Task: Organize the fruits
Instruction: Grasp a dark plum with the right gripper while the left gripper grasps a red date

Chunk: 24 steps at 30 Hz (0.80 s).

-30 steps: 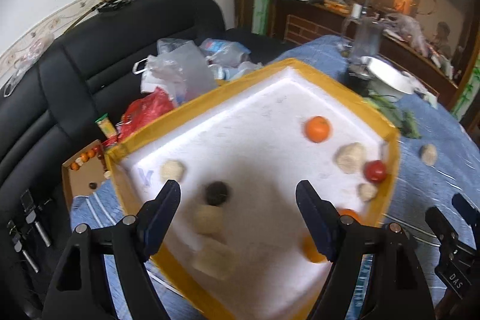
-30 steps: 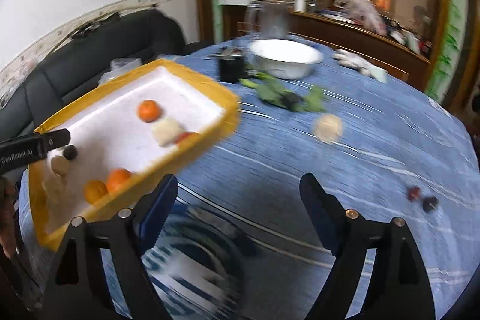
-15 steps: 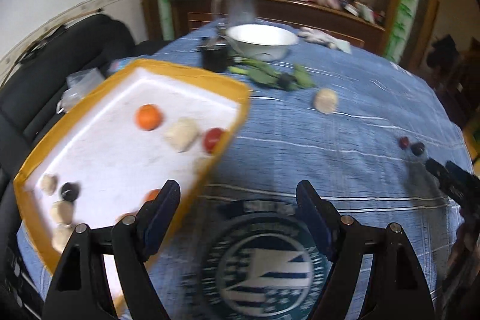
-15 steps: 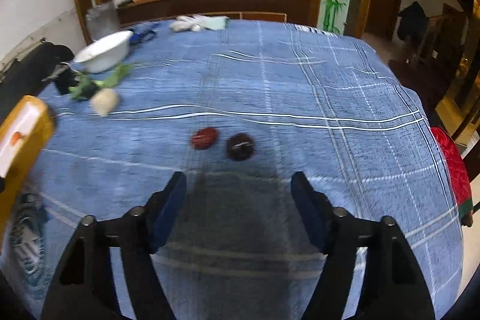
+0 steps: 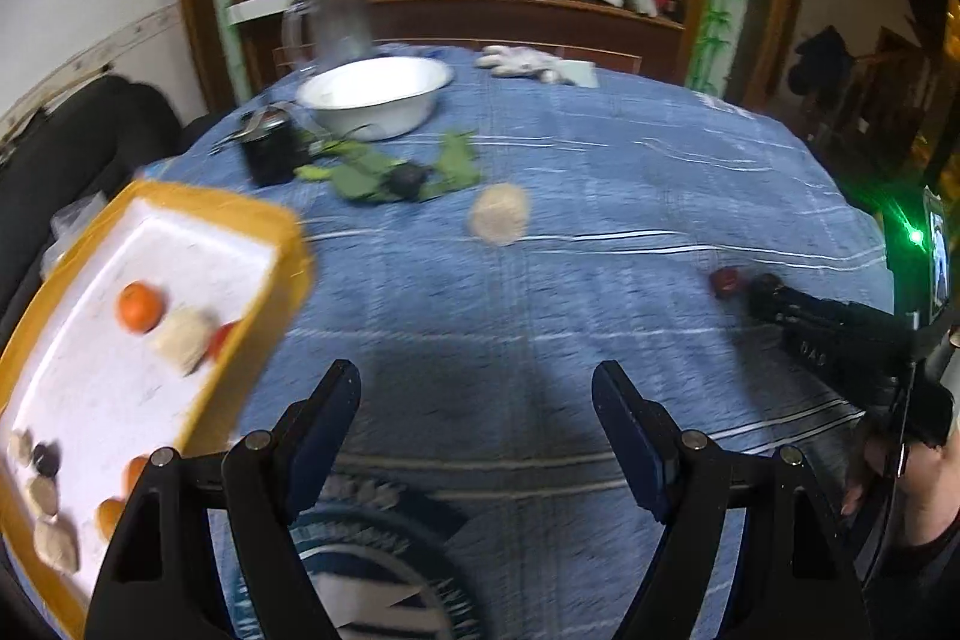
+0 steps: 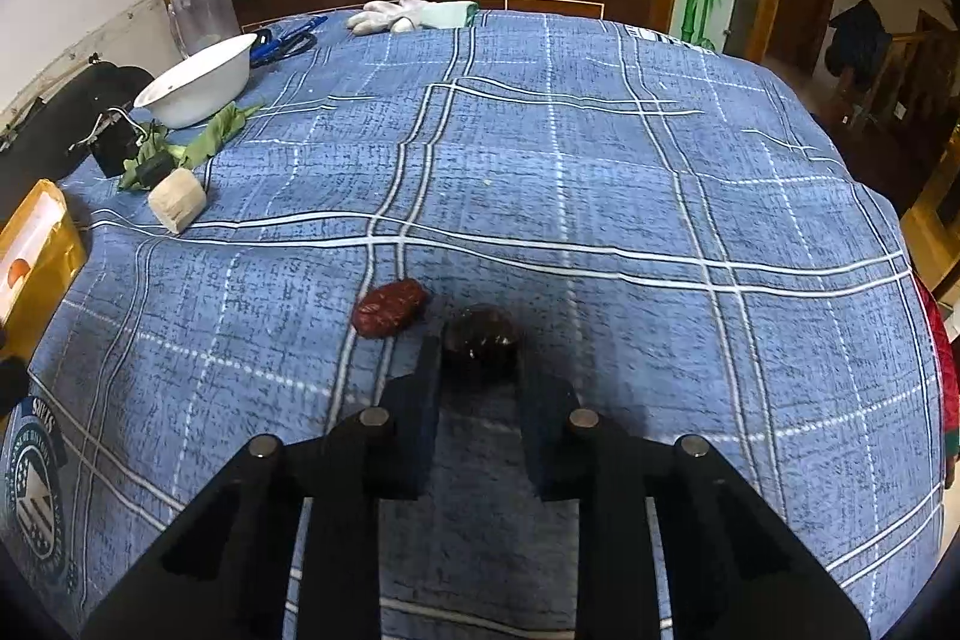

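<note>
Risk in the left wrist view is small, since the left gripper [image 5: 477, 415] hangs wide open over blurred cloth with the yellow tray [image 5: 282, 235] left of its fingers, but in the right wrist view the right gripper [image 6: 478, 358] pinches the dark fruit [image 6: 481, 340] only at the fingertips — it may slip or nudge the red fruit [image 6: 389, 307] just to the left, and contact is hard to judge.

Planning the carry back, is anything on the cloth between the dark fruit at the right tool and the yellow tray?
Only the red fruit lies just left of the dark fruit; otherwise bare cloth up to the tray.
</note>
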### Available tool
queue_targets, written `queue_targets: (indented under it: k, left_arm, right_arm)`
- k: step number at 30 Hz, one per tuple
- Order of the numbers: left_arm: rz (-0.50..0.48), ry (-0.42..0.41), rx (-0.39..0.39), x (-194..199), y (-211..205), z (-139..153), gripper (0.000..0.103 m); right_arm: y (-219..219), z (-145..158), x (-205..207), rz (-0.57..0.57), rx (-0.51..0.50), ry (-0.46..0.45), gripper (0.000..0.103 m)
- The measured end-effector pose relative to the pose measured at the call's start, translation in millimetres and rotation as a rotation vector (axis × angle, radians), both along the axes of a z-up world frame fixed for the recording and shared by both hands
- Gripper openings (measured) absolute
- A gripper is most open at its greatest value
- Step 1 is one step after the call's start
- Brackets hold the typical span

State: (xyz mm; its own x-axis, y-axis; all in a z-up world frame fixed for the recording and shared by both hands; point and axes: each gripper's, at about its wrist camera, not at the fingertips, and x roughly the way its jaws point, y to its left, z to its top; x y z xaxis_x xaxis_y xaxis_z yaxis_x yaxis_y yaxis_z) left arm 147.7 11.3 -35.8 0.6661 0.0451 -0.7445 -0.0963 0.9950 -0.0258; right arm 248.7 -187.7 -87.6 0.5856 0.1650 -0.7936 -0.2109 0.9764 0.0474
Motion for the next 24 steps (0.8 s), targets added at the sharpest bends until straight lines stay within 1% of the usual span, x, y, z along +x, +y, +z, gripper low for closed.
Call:
queue_targets:
  k: [2, 6, 10, 13, 15, 16, 17, 18, 19, 20, 22, 24]
  left_arm:
    - [-0.04, 0.011, -0.006, 10, -17, -4, 0.079]
    - [-0.151, 0.022, -0.013, 35, -63, -13, 0.079]
    - [-0.239, 0.005, 0.013, 59, -104, -20, 0.072]
    - [-0.261, 0.014, 0.024, 77, -122, -27, 0.06]
    - [-0.269, 0.028, 0.026, 88, -131, -34, 0.056]
    - [-0.268, 0.036, 0.03, 93, -134, -38, 0.052]
    - [-0.27, 0.046, 0.03, 97, -136, -41, 0.045]
    - [-0.269, 0.058, 0.03, 101, -138, -45, 0.042]
    - [-0.266, 0.05, 0.03, 102, -137, -47, 0.037]
    - [-0.272, 0.049, 0.026, 103, -138, -46, 0.023]
    - [-0.279, 0.046, 0.041, 101, -139, -46, 0.021]
    - [-0.277, 0.048, 0.031, 99, -135, -45, 0.021]
  right_arm:
    - [-12, 4, -4, -0.018, 0.017, -0.007, 0.024]
    - [-35, 11, -11, -0.053, 0.049, -0.029, 0.025]
    - [-51, 13, -13, -0.081, 0.086, -0.05, 0.025]
    - [-56, 17, -12, -0.082, 0.112, -0.065, 0.025]
    - [-56, 18, -12, -0.078, 0.119, -0.073, 0.025]
    - [-57, 19, -11, -0.079, 0.122, -0.076, 0.025]
    - [-58, 18, -11, -0.079, 0.124, -0.075, 0.025]
    - [-59, 17, -10, -0.08, 0.128, -0.073, 0.025]
    - [-59, 17, -10, -0.08, 0.131, -0.071, 0.025]
    - [-59, 16, -10, -0.08, 0.131, -0.069, 0.025]
    - [-59, 15, -9, -0.078, 0.13, -0.066, 0.025]
    - [-58, 15, -9, -0.077, 0.125, -0.066, 0.025]
